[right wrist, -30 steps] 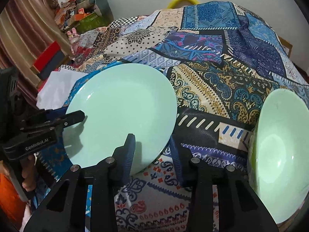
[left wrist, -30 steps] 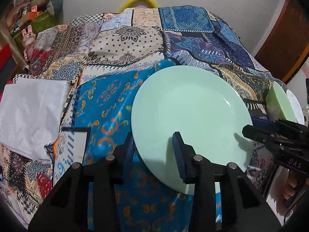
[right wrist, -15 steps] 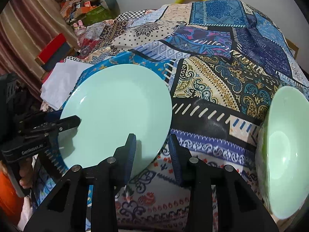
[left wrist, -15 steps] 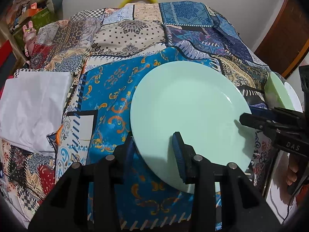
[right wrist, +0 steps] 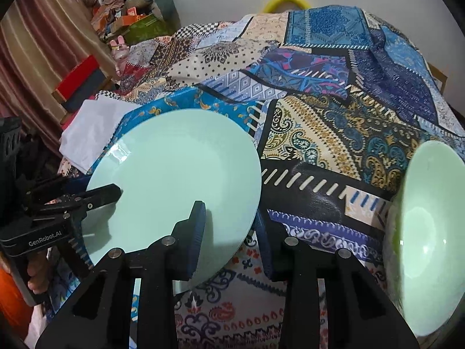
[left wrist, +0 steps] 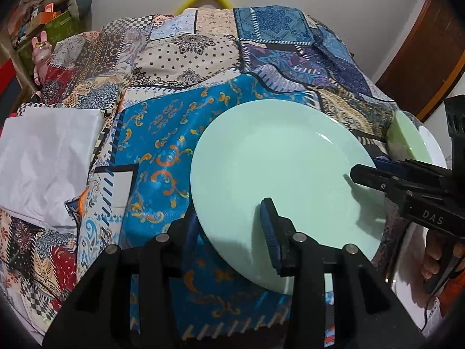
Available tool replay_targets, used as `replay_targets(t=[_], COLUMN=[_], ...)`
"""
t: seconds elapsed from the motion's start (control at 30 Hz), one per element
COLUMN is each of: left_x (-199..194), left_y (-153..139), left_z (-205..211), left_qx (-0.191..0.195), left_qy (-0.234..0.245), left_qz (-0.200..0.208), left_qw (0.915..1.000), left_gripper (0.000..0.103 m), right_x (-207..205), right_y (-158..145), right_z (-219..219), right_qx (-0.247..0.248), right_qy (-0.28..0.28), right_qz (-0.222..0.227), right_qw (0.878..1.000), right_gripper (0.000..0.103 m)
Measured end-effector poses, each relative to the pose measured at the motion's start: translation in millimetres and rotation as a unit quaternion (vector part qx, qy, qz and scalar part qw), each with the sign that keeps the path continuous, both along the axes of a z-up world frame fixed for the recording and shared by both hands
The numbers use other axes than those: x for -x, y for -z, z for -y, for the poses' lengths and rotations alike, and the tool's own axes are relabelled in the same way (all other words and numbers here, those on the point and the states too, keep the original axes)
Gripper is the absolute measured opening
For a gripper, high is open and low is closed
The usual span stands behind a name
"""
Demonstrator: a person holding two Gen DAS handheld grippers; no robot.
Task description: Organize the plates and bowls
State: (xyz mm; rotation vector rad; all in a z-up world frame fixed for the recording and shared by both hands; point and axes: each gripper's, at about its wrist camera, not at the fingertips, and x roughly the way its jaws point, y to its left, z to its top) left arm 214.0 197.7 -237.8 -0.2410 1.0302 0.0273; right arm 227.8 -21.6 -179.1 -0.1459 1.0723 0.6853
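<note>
A large pale green plate (left wrist: 284,174) is held above the patchwork cloth by both grippers. My left gripper (left wrist: 229,226) is shut on the plate's near left rim, one finger above and one below. My right gripper (right wrist: 229,226) is shut on the plate's right rim in the right wrist view, where the plate (right wrist: 180,180) fills the left half. A pale green bowl (right wrist: 427,232) stands at the right edge, tilted toward the camera. It also shows in the left wrist view (left wrist: 407,136), beside a white dish.
A patchwork cloth (left wrist: 203,67) covers the table. A folded white cloth (left wrist: 43,160) lies at the left. Boxes and toys (right wrist: 128,20) are piled at the far left by a curtain. A brown door (left wrist: 430,55) is at the right.
The plate has risen and come slightly toward me, held by both grippers; the cloth under it looks lower. The grip on the rim is the same.
</note>
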Motion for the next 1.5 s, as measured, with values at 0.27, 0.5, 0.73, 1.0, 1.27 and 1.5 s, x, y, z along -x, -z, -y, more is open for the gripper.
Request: replay_targets(t=[0.27, 0.5, 0.73, 1.0, 1.27, 1.5], left_x=[20, 41, 65, 85, 101, 111], left_y=[-23, -52, -82, -104, -113, -117], left_z=[19, 34, 54, 84, 115, 143], left_qx=[-0.005, -0.010, -0.017, -0.025, -0.021, -0.023], left_qy=[0.009, 0.013, 0.022, 0.037, 0.056, 0.075], left_qz=[0.019, 0.040, 0.059, 0.076, 0.083, 0.088], left_qw=[0.9998, 0.9991, 0.9979, 0.9961, 0.9948, 0.9930], left_gripper=[0.041, 0.041, 0.041, 0.041, 0.041, 0.041], right_x=[18, 39, 58, 78, 99, 116], right_y=[-20, -50, -73, -91, -102, -106], right_z=[17, 34, 52, 79, 111, 135], right_qx=[-0.012, -0.034, -0.051, -0.061, -0.065, -0.064], right_qy=[0.011, 0.021, 0.031, 0.046, 0.066, 0.085], right_qz=[0.016, 0.035, 0.051, 0.067, 0.077, 0.080], right_qw=[1.000, 0.999, 0.997, 0.995, 0.993, 0.991], right_gripper=[0.031, 0.031, 0.031, 0.031, 0.031, 0.031])
